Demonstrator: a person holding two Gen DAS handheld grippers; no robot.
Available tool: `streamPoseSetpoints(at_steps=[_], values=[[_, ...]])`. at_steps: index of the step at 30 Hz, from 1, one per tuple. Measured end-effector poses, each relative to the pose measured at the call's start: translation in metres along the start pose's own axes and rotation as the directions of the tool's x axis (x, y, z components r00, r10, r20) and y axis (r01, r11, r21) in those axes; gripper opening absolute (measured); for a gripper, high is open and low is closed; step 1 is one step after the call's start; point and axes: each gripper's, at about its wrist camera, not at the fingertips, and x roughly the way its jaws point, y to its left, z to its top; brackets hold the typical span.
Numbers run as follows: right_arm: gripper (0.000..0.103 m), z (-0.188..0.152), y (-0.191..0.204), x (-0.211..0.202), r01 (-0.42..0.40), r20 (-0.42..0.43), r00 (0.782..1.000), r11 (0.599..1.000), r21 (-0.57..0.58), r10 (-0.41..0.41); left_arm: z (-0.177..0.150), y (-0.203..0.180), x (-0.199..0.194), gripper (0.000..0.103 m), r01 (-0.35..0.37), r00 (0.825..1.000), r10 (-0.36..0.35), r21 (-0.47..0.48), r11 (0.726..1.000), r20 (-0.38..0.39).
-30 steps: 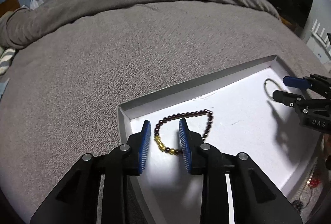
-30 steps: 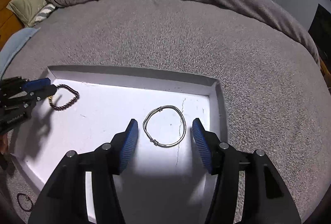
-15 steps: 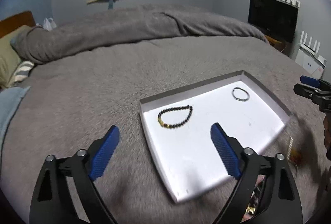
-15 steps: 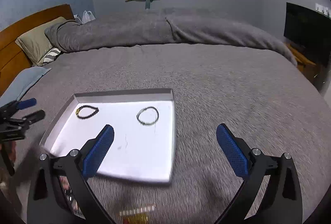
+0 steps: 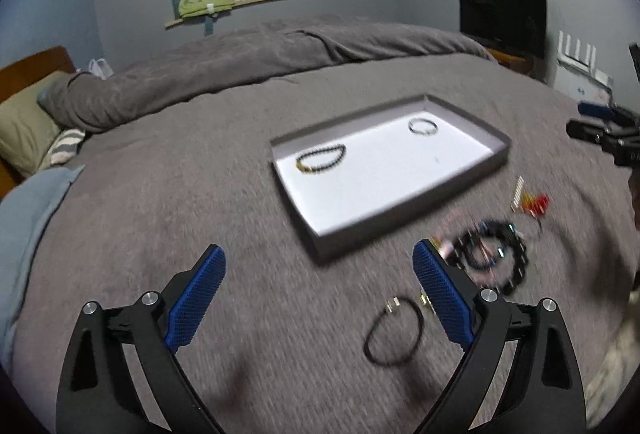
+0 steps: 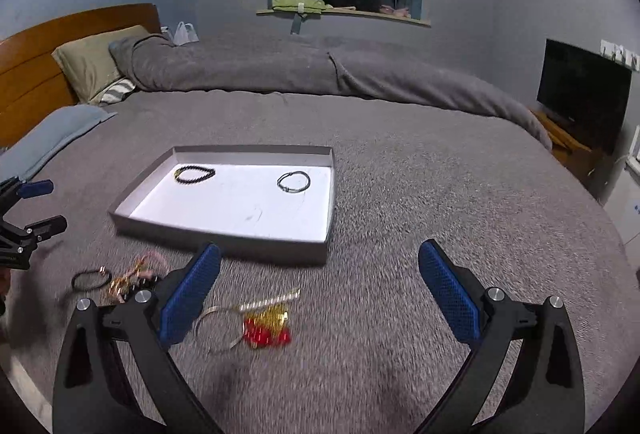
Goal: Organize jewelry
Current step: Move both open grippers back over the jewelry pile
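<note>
Grey bedspread (image 6: pixel 400 169) covers the whole bed, with a shallow white-floored tray (image 6: pixel 224 230) resting flat on it. Inside the tray, a dark beaded bracelet (image 6: pixel 195 173) with gold beads lies near the far left corner and a thin silver bangle (image 6: pixel 294 180) near the far right; they sit well apart. Your left gripper (image 5: pixel 318 298) has its jaws spread wide, just opened over the last second, with nothing between them; it hovers short of the tray. Your right gripper (image 6: pixel 320 298) is likewise released and empty, jaws just opened to full spread. Loose jewelry lies on the bedspread outside the tray: a black cord bracelet (image 5: pixel 394 332) below your left jaws, a dark tangled pile (image 5: pixel 490 254) beside it, and a red-and-gold piece (image 6: pixel 266 326) with a silver hoop (image 6: pixel 218 328) near your right gripper; motion blur hides their detail.
</note>
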Motion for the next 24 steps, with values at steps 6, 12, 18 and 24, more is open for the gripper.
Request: streamPoseSetpoints(at_steps=[6, 12, 18, 24], values=[[0.098, -0.024, 0.008, -0.019, 0.004, 0.002, 1.0, 0.999, -0.034, -0.004, -0.027, -0.011, -0.016, 0.094, 0.056, 0.998, -0.056, -0.005, 0.998, -0.018], [0.098, -0.049, 0.013, -0.024, 0.013, -0.018, 1.0, 0.999, -0.052, -0.014, -0.046, -0.03, -0.012, 0.094, 0.092, 0.994, -0.089, 0.035, 0.995, -0.062], [0.098, -0.058, 0.009, -0.014, -0.02, -0.073, 0.997, 1.0, 0.005, 0.021, -0.053, -0.03, 0.004, 0.094, 0.094, 0.992, -0.094, -0.008, 0.996, -0.089], [0.098, -0.061, 0.008, -0.011, -0.027, -0.084, 0.996, 1.0, 0.015, 0.028, -0.052, -0.025, 0.013, 0.086, 0.104, 0.988, -0.111, -0.061, 0.993, -0.11]])
